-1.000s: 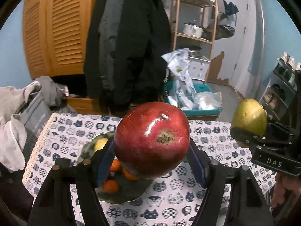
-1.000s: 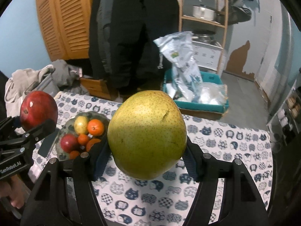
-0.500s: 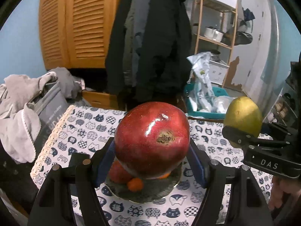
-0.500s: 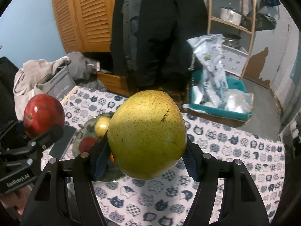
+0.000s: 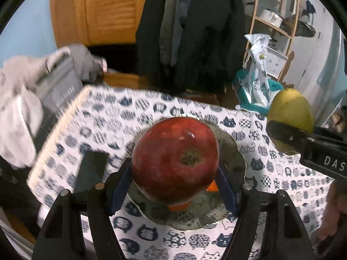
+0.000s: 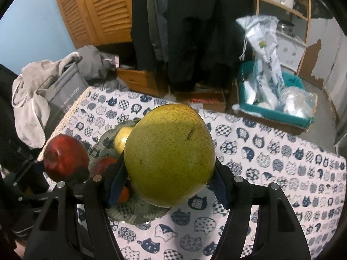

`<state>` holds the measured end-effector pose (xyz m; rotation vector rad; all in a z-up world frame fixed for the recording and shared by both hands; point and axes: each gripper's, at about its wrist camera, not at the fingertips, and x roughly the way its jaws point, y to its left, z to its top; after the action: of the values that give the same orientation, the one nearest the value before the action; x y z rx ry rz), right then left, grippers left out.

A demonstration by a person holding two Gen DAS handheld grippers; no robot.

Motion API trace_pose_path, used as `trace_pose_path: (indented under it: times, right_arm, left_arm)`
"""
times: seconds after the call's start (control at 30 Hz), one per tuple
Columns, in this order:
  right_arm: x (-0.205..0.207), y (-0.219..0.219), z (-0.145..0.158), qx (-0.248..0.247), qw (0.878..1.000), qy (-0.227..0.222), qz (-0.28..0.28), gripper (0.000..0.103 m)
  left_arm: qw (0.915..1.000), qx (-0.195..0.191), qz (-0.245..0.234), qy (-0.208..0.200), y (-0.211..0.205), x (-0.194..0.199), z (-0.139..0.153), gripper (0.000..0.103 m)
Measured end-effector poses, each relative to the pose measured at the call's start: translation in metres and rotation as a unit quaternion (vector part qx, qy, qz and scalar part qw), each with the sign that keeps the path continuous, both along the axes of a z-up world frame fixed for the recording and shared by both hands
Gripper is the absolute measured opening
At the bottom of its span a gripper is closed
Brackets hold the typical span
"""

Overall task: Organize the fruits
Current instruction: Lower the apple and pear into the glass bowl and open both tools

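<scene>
My left gripper is shut on a red apple and holds it right above a grey fruit plate. My right gripper is shut on a green-yellow pear and holds it above the plate's right side. The plate holds a yellow fruit, a red fruit and small oranges; most are hidden behind the held fruits. The pear also shows at the right of the left wrist view, and the apple at the left of the right wrist view.
The table wears a cat-print cloth. A dark flat object lies left of the plate. Clothes and a grey bag are heaped at the table's left edge. A teal bin with plastic bags stands on the floor beyond.
Both grippers have tilted down and moved over the plate, each still holding its fruit. The apple now hangs over the plate's middle, and the pear has come closer to the plate.
</scene>
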<state>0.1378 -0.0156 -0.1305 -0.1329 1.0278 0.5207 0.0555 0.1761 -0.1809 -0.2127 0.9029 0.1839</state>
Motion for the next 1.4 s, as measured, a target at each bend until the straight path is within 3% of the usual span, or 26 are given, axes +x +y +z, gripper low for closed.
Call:
trace_pose_path:
  times: [0.3, 0.57, 0.63, 0.8, 1.13, 1.4]
  right_arm:
    - [0.010, 0.011, -0.043, -0.017, 0.999, 0.045, 0.004, 0.069]
    - [0.016, 0.011, -0.063, -0.017, 0.998, 0.067, 0.003, 0.069]
    - [0.019, 0.012, -0.065, -0.015, 0.997, 0.071, 0.004, 0.069]
    - [0.025, 0.014, -0.072, -0.002, 0.996, 0.088, 0.006, 0.069]
    - [0.026, 0.029, -0.088, -0.003, 0.993, 0.115, 0.029, 0.070]
    - [0.024, 0.038, -0.057, 0.017, 0.995, 0.082, 0.050, 0.074]
  left_arm:
    - [0.9973, -0.031, -0.008, 0.065, 0.002, 0.013, -0.052, 0.075]
    - [0.9936, -0.048, -0.014, 0.102, 0.002, 0.020, -0.074, 0.075]
    - [0.9928, -0.047, -0.018, 0.109, 0.001, 0.021, -0.076, 0.075]
    - [0.9942, -0.036, -0.025, 0.098, -0.003, 0.019, -0.066, 0.089]
    - [0.9947, -0.050, 0.005, 0.090, 0.015, 0.008, -0.048, 0.089]
    - [0.9950, -0.047, 0.033, 0.082, 0.025, 0.006, -0.041, 0.089]
